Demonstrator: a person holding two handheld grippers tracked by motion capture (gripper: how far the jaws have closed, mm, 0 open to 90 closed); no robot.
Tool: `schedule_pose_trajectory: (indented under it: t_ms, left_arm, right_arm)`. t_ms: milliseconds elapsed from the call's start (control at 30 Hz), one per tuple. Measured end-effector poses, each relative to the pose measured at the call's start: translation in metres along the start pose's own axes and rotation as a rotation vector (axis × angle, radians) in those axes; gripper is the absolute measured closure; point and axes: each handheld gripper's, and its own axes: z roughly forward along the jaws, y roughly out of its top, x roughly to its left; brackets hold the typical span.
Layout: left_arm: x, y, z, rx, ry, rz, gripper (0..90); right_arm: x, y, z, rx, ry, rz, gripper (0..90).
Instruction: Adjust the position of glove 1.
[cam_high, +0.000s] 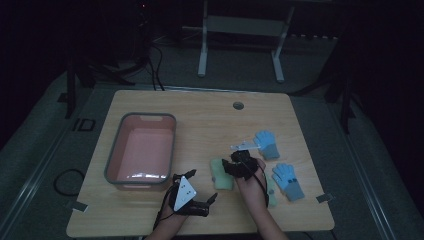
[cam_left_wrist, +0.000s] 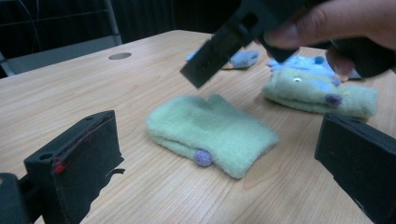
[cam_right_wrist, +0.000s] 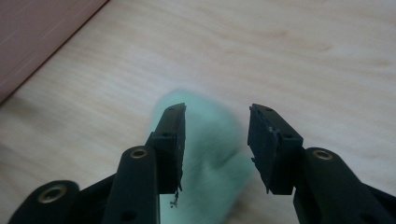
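Jaws of the right gripper (cam_right_wrist: 215, 144) are held apart and empty, straddling a green mitten (cam_right_wrist: 208, 158) that lies flat on the table (cam_high: 210, 115) just beneath them. Its long axis runs roughly along the gripper's own line of sight, so a short descent would likely put 1 jaw on each side. The left gripper (cam_high: 212, 198), also spread and empty, is seen nearer the table's front edge, farther from the mitten. Beyond lie a 2nd green mitten (cam_left_wrist: 322, 95), 2 blue gloves (cam_high: 287, 180), and a pink bin (cam_high: 141, 152) to the left.
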Motion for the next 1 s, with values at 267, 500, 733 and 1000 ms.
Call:
schedule_pose_trajectory:
  t_ms: [267,500,733,1000]
  left_arm:
    - [0.001,0.0,-0.001,-0.008,0.005,-0.017,0.4]
    - [0.0,0.0,0.0,0.0,0.012,-0.012,0.4]
    - [0.0,0.0,0.0,0.003,0.015,-0.003,0.4]
    - [-0.001,0.0,0.0,0.003,0.016,0.001,0.4]
  right_arm:
    - [-0.036,0.001,-0.017,0.009,-0.01,-0.077,53.7]
    - [-0.06,-0.02,-0.049,-0.002,-0.019,-0.129,52.5]
    - [-0.079,-0.053,-0.078,0.031,-0.007,-0.103,53.4]
    - [-0.073,-0.08,-0.077,0.045,0.01,-0.094,57.6]
